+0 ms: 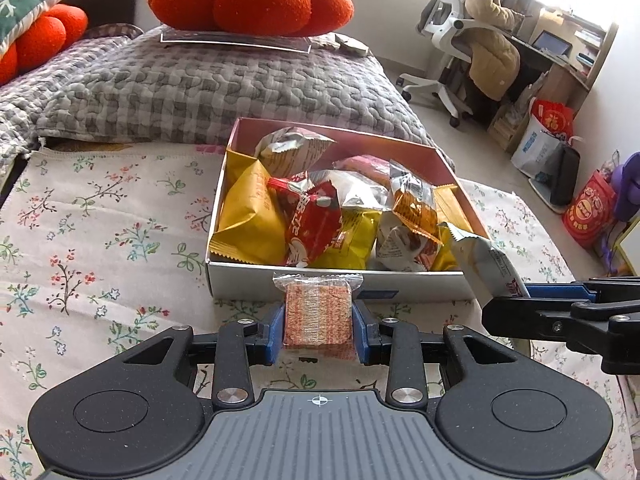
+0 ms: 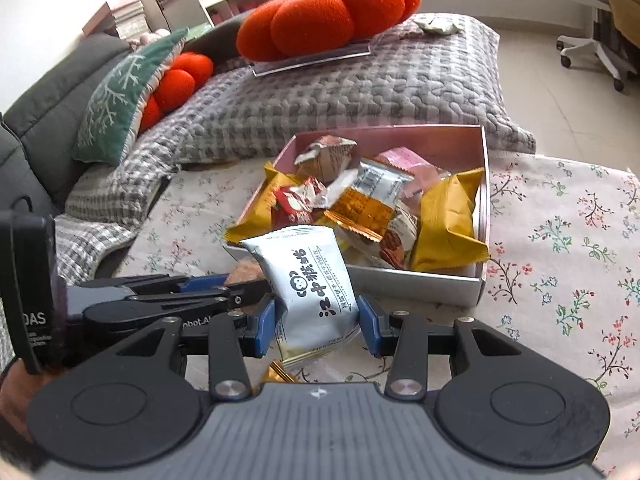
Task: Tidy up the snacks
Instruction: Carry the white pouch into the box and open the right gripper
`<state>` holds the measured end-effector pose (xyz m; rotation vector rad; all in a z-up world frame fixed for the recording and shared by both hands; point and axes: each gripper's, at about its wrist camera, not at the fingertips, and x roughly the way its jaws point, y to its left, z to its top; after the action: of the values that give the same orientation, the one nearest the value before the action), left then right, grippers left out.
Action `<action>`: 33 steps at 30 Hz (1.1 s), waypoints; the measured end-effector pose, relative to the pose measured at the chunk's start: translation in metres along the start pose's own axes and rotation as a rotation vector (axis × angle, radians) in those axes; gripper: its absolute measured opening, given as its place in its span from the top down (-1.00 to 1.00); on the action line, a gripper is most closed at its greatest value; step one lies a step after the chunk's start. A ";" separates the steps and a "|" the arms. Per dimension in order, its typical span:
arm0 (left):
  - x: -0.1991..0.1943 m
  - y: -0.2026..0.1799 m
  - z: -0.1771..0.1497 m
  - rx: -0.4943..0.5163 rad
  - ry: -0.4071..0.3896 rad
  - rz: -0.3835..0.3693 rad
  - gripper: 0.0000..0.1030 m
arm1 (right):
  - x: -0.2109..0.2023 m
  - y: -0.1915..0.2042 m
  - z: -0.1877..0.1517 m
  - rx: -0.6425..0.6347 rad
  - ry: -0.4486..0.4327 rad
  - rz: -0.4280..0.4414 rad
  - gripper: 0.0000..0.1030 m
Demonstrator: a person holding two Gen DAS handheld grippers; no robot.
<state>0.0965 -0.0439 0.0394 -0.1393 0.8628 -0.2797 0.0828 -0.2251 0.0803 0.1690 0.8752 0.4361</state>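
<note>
Most of the sorting appears to be done: the pink-lined box point(image 1: 340, 280) ahead of both claws is already heaped with packets, among them yellow pouches point(image 1: 248, 220), a red sachet point(image 1: 316, 224) and an orange-and-silver wrapper point(image 1: 414, 208). Two snacks are left to be put in, one in each claw. A scrap of gold wrapper point(image 2: 278, 376) is glimpsed under the right claw, so a further item may remain on the floral cloth point(image 1: 100, 240), though the view is too poor to be sure.

The left gripper point(image 1: 319, 322) is clamped on a clear-wrapped wafer square point(image 1: 319, 312), held upright between the blue pads point(image 1: 274, 330), which are set only as far apart as the packet is wide. The wafer's top seal is seen just short of the box's near wall.

The right gripper point(image 2: 317, 322) is closed on a white biscuit packet point(image 2: 308, 280) with black lettering, gripped at its lower half, its upper end tilted forward toward the box's near left corner. In the left wrist view that packet point(image 1: 486, 264) is seen leaning over the box's right corner. The two claws are held close beside each other.
</note>
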 end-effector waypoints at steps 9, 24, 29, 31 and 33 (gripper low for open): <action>-0.010 0.001 0.009 -0.005 -0.039 -0.002 0.38 | -0.010 -0.010 0.006 0.041 -0.041 0.000 0.22; -0.005 -0.001 0.055 -0.010 -0.112 -0.013 0.38 | -0.001 -0.054 0.028 0.223 -0.132 -0.077 0.22; 0.018 -0.005 0.080 -0.027 -0.120 -0.021 0.38 | 0.019 -0.077 0.038 0.310 -0.136 -0.083 0.22; 0.030 -0.007 0.087 -0.026 -0.120 -0.006 0.38 | 0.024 -0.077 0.042 0.309 -0.143 -0.074 0.22; 0.042 -0.007 0.093 -0.036 -0.114 -0.004 0.38 | 0.030 -0.077 0.045 0.314 -0.156 -0.060 0.22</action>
<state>0.1929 -0.0627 0.0704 -0.1885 0.7550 -0.2577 0.1572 -0.2796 0.0638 0.4585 0.7887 0.2240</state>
